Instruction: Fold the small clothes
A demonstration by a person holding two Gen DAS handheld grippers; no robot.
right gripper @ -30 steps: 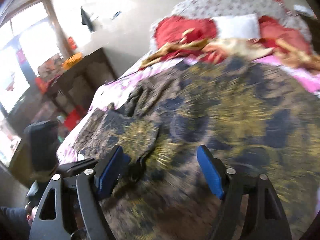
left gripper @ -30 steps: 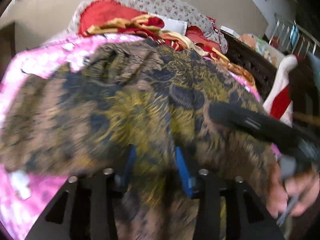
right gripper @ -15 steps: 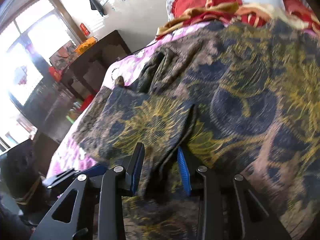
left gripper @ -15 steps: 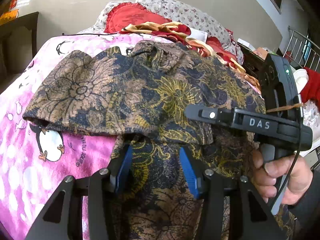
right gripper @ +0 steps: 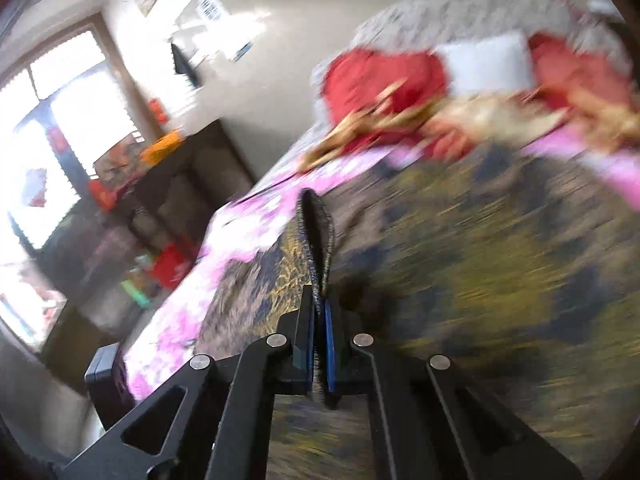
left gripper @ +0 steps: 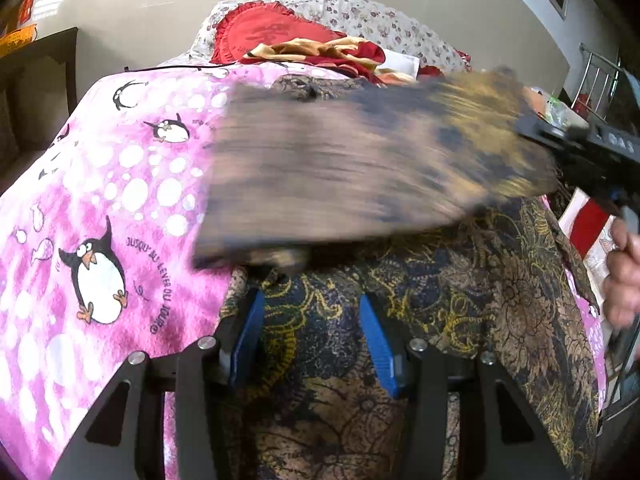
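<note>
A: Right gripper (right gripper: 319, 330)?
B: Just closed, blue pads clamped on a folded edge of the brown, navy and gold floral cloth (left gripper: 460, 300), lifted at two o'clock, blurred.
A: Left gripper (left gripper: 312, 332)?
B: Jaws apart, resting at six o'clock on the same cloth; grip not clear.
A: Underneath?
B: Pink penguin-print blanket (left gripper: 120, 200), showing at nine o'clock. Red cushion (left gripper: 264, 36) at twelve.

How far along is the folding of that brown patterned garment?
Early. Done: the garment lies spread on the pink penguin blanket. In hand: the right gripper has just closed on a fabric edge and lifts a flap across. The left gripper straddles the near part, jaws apart. Left: finishing folds.
</note>
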